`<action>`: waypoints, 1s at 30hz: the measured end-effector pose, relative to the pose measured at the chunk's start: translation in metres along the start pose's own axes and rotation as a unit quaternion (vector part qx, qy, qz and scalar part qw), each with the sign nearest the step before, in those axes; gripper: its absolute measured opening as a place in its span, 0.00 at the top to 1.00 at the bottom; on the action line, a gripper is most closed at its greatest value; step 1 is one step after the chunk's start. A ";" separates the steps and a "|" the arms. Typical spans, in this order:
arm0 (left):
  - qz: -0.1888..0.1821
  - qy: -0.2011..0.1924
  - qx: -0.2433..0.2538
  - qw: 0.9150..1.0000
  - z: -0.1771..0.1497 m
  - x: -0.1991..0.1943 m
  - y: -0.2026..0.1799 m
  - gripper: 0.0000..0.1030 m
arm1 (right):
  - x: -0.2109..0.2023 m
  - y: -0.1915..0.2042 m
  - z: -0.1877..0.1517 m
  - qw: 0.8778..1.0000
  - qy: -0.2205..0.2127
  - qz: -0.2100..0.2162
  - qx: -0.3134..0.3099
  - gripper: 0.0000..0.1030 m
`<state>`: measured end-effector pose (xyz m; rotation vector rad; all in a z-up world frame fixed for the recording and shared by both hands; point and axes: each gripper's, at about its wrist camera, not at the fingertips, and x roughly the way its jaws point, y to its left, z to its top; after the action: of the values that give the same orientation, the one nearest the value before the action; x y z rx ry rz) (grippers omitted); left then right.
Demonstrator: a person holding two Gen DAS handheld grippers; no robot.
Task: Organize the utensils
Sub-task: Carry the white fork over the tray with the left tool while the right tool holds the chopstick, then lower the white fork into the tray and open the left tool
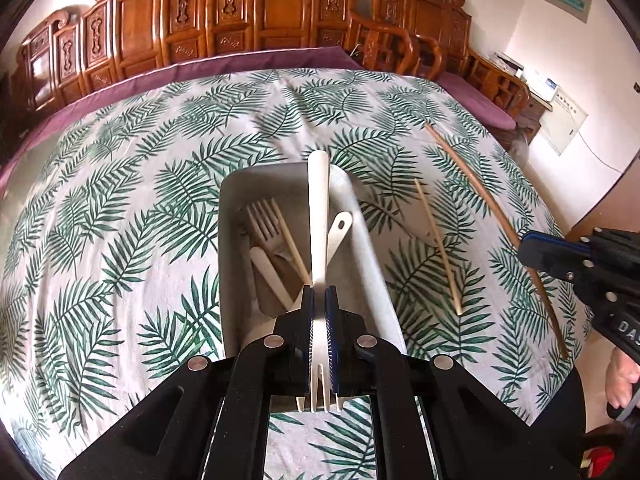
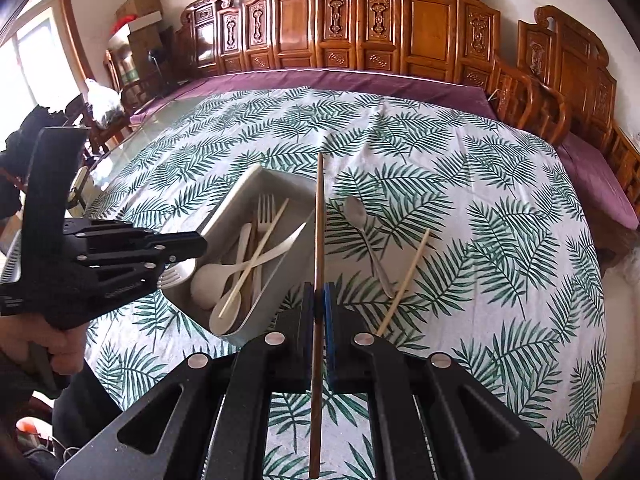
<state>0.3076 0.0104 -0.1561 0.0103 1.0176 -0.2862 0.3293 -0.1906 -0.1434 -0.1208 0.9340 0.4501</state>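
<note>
Tray (image 2: 276, 184): on the bench near its middle, already holding a fork, a spoon, a knife and a pale chopstick.
Left gripper (image 1: 319, 312): jaws pinching a white fork (image 1: 318, 216) above the tray.
Right gripper (image 2: 319, 300): jaws pinching a brown chopstick (image 2: 319, 216) just beside the tray.
Left to do: metal spoon (image 2: 366, 236) and pale chopstick (image 2: 404, 280) lie on the cloth.
Progress: probably past halfway.

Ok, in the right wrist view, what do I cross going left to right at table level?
left gripper → grey tray → dark chopstick clamped in the right gripper → metal spoon → pale chopstick on the cloth.
</note>
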 end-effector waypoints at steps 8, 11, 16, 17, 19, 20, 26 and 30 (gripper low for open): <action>0.000 0.015 -0.011 1.000 -0.001 0.020 0.014 0.95 | 0.009 0.012 0.007 1.000 0.007 0.004 -0.012 0.94; -0.001 0.018 -0.015 1.000 -0.001 0.026 0.017 0.95 | 0.012 0.013 0.008 1.000 0.011 0.004 -0.016 0.94; -0.002 0.018 -0.018 1.000 0.002 0.030 0.020 0.95 | 0.016 0.015 0.008 1.000 0.016 0.002 -0.020 0.94; -0.003 0.017 -0.018 1.000 0.003 0.030 0.020 0.95 | 0.016 0.015 0.008 1.000 0.016 0.002 -0.019 0.94; -0.003 0.016 -0.018 1.000 0.004 0.029 0.020 0.94 | 0.018 0.014 0.008 1.000 0.018 0.000 -0.018 0.94; -0.002 0.015 -0.018 1.000 0.004 0.028 0.020 0.94 | 0.019 0.014 0.008 1.000 0.019 0.001 -0.017 0.94; 0.005 0.003 -0.020 1.000 0.003 0.015 0.025 0.78 | 0.026 0.021 0.010 1.000 0.022 0.009 -0.018 0.94; 0.013 -0.007 -0.025 1.000 -0.002 0.002 0.034 0.67 | 0.035 0.030 0.012 0.999 0.025 0.021 -0.015 0.94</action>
<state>0.3153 0.0429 -0.1625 -0.0245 1.0104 -0.2372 0.3437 -0.1490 -0.1609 -0.1419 0.9812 0.5016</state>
